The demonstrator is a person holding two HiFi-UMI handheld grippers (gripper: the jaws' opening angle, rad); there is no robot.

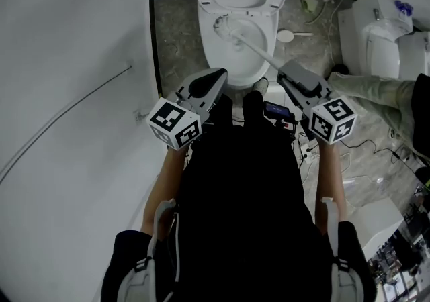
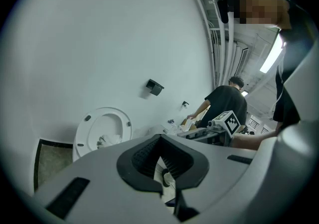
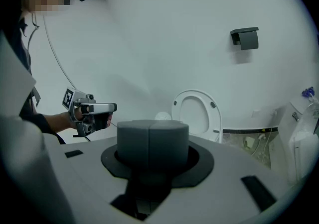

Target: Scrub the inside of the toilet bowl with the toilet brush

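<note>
Hand-held gripper (image 1: 287, 70) above seemingly marble floor (image 1: 172, 33)

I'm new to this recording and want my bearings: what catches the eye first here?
The white toilet with its seat raised stands at the top centre of the head view. The right gripper, jaws shut on the long white toilet brush, holds the brush head inside the bowl. The left gripper, jaws apart and empty, hangs beside it.

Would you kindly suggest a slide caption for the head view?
The right gripper holds the toilet brush, head down in the toilet bowl; the left gripper hovers open nearby.
</note>
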